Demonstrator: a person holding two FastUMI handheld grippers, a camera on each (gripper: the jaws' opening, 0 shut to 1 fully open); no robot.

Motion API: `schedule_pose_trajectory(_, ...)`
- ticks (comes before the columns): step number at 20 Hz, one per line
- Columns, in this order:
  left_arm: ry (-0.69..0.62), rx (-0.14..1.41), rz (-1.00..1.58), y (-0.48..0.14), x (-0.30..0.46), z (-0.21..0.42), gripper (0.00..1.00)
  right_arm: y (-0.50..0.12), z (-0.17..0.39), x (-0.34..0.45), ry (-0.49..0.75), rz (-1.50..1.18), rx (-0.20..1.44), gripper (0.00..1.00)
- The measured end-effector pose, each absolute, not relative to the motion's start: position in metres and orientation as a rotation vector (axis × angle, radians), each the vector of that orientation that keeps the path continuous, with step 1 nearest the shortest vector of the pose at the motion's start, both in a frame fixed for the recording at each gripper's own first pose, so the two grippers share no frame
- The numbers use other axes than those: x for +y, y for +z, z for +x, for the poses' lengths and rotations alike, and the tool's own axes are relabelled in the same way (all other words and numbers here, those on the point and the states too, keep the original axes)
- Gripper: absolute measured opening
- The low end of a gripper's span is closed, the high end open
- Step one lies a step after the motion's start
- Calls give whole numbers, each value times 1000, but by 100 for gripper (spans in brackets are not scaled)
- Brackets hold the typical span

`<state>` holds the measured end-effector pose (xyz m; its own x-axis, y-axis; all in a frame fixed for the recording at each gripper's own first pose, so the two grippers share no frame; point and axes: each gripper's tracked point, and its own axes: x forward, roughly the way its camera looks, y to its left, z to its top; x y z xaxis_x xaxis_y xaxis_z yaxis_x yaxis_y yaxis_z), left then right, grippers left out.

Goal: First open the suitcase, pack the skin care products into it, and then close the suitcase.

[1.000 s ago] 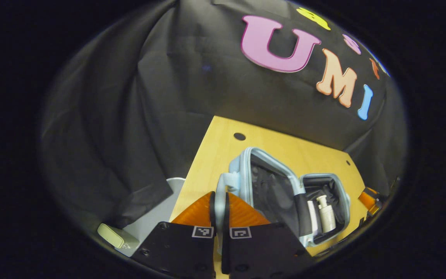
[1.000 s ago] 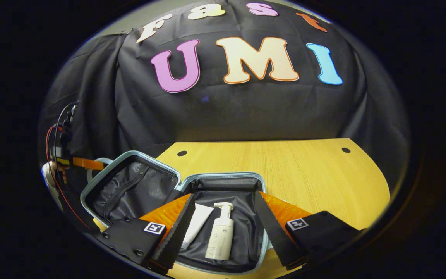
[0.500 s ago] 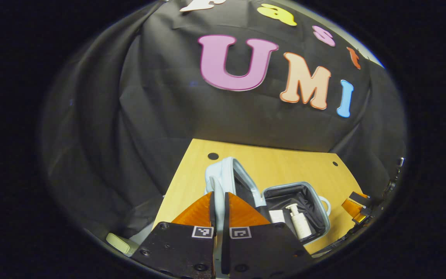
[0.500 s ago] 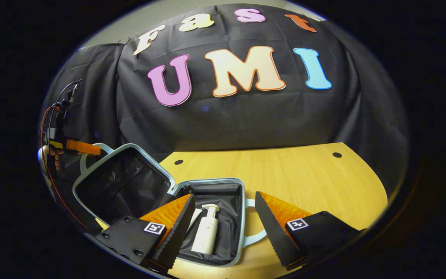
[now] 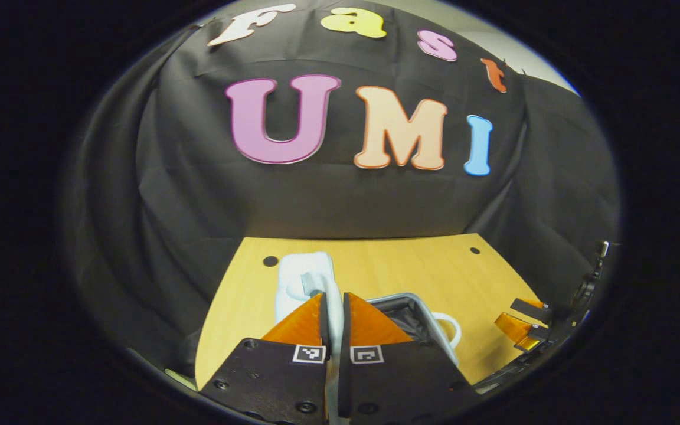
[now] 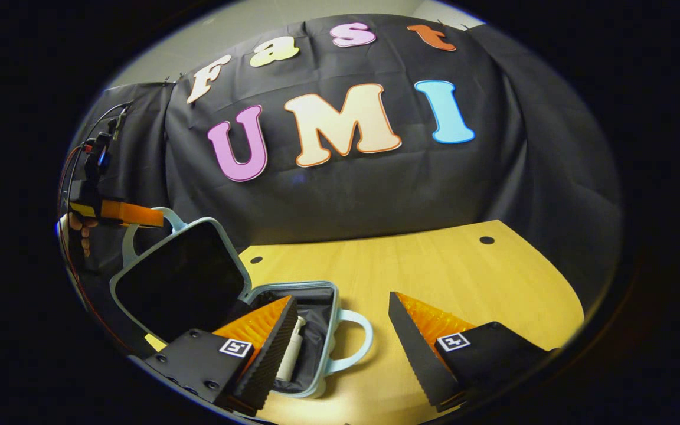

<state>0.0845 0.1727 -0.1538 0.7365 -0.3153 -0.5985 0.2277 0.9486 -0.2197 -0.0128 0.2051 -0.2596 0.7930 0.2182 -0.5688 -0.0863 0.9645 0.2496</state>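
Now left gripper (image 5: 333, 313) clamped on suitcase lid handle (image 5: 316, 282), right gripper (image 6: 343, 330) apart, no label legible.

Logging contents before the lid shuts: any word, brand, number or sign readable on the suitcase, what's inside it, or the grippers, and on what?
No readable text.
Pump bottle in the suitcase: any print too small to read, partly behind a finger.
Lid: nothing written in sight.
Square markers on the right gripper and on the left gripper: coded patterns, no words.
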Motion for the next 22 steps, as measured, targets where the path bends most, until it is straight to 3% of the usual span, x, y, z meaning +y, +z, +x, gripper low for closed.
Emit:
schedule_pose_trajectory(9,-484,709,-188,-163,11,69,1,-257,-25,113,80,192,634,97)
schedule_pose_trajectory(22,-526,886,-95,-273,-98,30,1,-270,-52,8,-36,161,673,97)
